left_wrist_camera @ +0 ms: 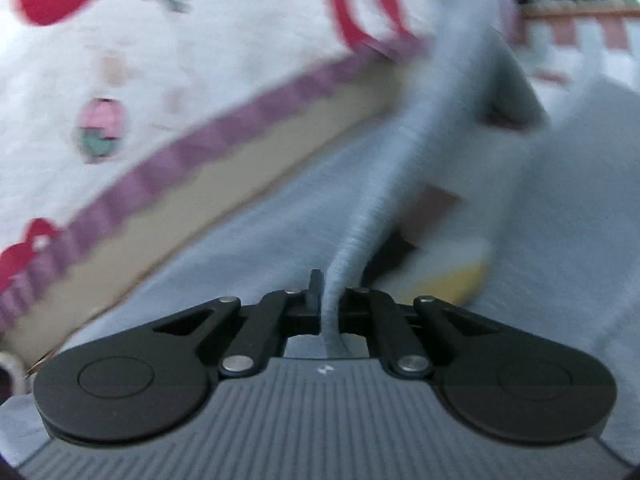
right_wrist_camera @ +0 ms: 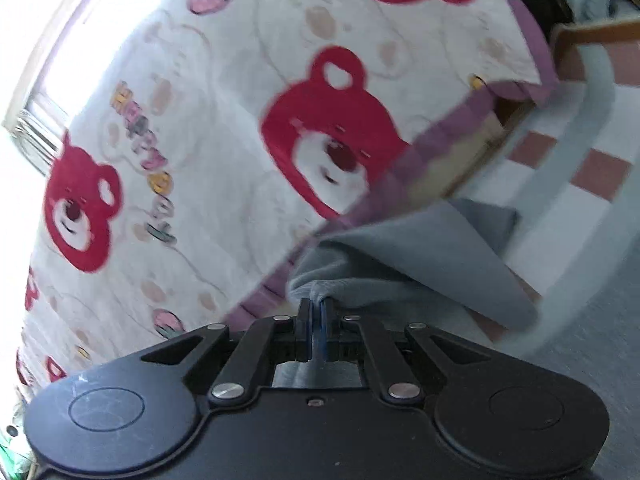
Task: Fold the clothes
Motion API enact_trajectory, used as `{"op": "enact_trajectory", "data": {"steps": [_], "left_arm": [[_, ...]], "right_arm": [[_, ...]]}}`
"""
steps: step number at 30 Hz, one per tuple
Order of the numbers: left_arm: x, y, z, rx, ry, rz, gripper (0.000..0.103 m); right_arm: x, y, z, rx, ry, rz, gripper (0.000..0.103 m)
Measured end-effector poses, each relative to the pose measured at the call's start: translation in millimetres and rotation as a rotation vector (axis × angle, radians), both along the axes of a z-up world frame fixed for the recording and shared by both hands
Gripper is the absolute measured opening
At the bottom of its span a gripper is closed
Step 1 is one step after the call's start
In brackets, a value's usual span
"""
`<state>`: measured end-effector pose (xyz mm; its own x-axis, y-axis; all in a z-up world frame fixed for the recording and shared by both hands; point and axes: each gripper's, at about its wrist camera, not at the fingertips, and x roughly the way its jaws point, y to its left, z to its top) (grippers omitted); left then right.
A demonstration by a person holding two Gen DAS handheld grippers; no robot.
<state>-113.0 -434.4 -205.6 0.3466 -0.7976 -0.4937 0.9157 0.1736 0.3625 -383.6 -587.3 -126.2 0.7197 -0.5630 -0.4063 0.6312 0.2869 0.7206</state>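
Both jaws (closed) on grey garment (left_wrist_camera: pixel 400 168)

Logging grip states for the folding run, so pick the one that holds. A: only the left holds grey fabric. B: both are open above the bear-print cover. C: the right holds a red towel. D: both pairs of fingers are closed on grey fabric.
D: the left gripper pinches a ridge of the grey knit garment, and the right gripper clamps a bunched fold of it.

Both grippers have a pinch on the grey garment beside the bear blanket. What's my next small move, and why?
Probably draw the two grippers apart to pull the cloth taut. The left gripper is shut on a ridge of the grey garment, and the right gripper on a bunched corner, with slack folds hanging off the edge of the bear blanket.
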Motion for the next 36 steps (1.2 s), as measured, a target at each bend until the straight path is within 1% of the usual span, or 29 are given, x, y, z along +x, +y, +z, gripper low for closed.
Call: {"op": "enact_trajectory", "data": {"steps": [2, 3, 4, 5, 7, 8, 9, 10, 11, 13, 14, 15, 17, 20, 22, 23, 24, 25, 26, 28, 29, 30, 31, 34, 35, 36], "left_arm": [[18.0, 5.1, 19.2, -0.085, 0.045, 0.054, 0.003], [23.8, 8.1, 29.0, -0.120, 0.070, 0.075, 0.003], [28.1, 11.2, 36.1, -0.152, 0.082, 0.097, 0.003], [31.0, 14.3, 40.5, -0.181, 0.081, 0.120, 0.003], [34.6, 20.3, 45.1, -0.228, 0.063, 0.159, 0.003], [37.0, 22.9, 47.1, -0.250, 0.058, 0.179, 0.003], [40.2, 25.0, 49.7, -0.272, 0.061, 0.199, 0.003], [44.5, 28.6, 52.9, -0.290, 0.076, 0.215, 0.003], [49.8, 33.8, 56.7, -0.305, 0.103, 0.229, 0.003], [62.2, 39.8, 63.5, -0.329, 0.167, 0.249, 0.003], [68.4, 42.8, 65.8, -0.340, 0.195, 0.260, 0.003], [72.7, 46.0, 67.5, -0.347, 0.213, 0.271, 0.003], [80.5, 50.3, 69.2, -0.361, 0.233, 0.298, 0.003], [92.3, 56.1, 72.5, -0.376, 0.266, 0.328, 0.003], [97.1, 58.1, 73.3, -0.377, 0.275, 0.340, 0.003], [98.5, 59.0, 72.9, -0.376, 0.278, 0.345, 0.003], [99.2, 59.7, 72.4, -0.376, 0.282, 0.347, 0.003], [99.8, 59.9, 71.9, -0.374, 0.285, 0.347, 0.003], [100.3, 60.2, 71.4, -0.373, 0.289, 0.347, 0.003], [100.2, 60.4, 72.2, -0.373, 0.291, 0.342, 0.003], [99.9, 60.2, 72.8, -0.370, 0.291, 0.335, 0.003], [99.6, 59.5, 73.3, -0.364, 0.290, 0.325, 0.003], [99.2, 58.1, 73.5, -0.351, 0.287, 0.308, 0.003], [95.5, 49.3, 69.6, -0.276, 0.237, 0.258, 0.004], [95.0, 46.8, 67.2, -0.256, 0.232, 0.248, 0.005], [96.0, 45.1, 64.6, -0.243, 0.248, 0.243, 0.005]], "right_arm": [[1.0, -3.1, -22.0, 0.059, 0.030, 0.038, 0.008], [6.9, -4.4, -31.8, 0.083, 0.083, 0.061, 0.013], [18.2, -5.2, -40.5, 0.101, 0.175, 0.089, 0.013], [27.2, -4.9, -47.2, 0.112, 0.218, 0.105, 0.013], [38.5, -2.1, -55.9, 0.124, 0.188, 0.112, 0.019], [41.3, -1.1, -58.9, 0.136, 0.148, 0.105, 0.037], [44.7, -0.8, -61.5, 0.144, 0.125, 0.100, 0.052], [48.5, -1.3, -63.8, 0.148, 0.121, 0.097, 0.054], [52.3, -1.7, -66.0, 0.153, 0.117, 0.094, 0.056], [58.6, -3.4, -71.2, 0.163, 0.106, 0.086, 0.057], [59.3, -6.4, -76.1, 0.177, 0.091, 0.069, 0.060], [59.1, -10.9, -82.2, 0.199, 0.074, 0.038, 0.063], [55.3, -20.6, -94.9, 0.246, 0.039, -0.052, 0.066], [43.7, -38.4, -114.2, 0.309, -0.003, -0.213, 0.066], [36.5, -52.2, -124.1, 0.337, -0.020, -0.273, 0.067], [35.4, -59.5, -126.8, 0.338, -0.019, -0.271, 0.064], [37.8, -65.4, -123.0, 0.311, 0.010, -0.238, 0.034], [41.3, -69.3, -114.8, 0.267, 0.055, -0.206, 0.013], [44.3, -70.8, -101.6, 0.204, 0.102, -0.178, 0.008], [46.9, -59.5, -62.8, 0.021, 0.221, -0.163, 0.006], [47.9, -49.6, -41.7, -0.081, 0.306, -0.168, 0.006], [49.0, -36.7, -19.3, -0.193, 0.413, -0.181, 0.006], [50.9, -28.0, -1.8, -0.278, 0.517, -0.188, 0.006], [58.5, -14.5, 35.8, -0.453, 0.818, -0.193, 0.005], [59.2, -16.3, 44.6, -0.476, 0.902, -0.204, 0.005], [58.6, -27.3, 45.8, -0.452, 0.959, -0.219, 0.009]]}}
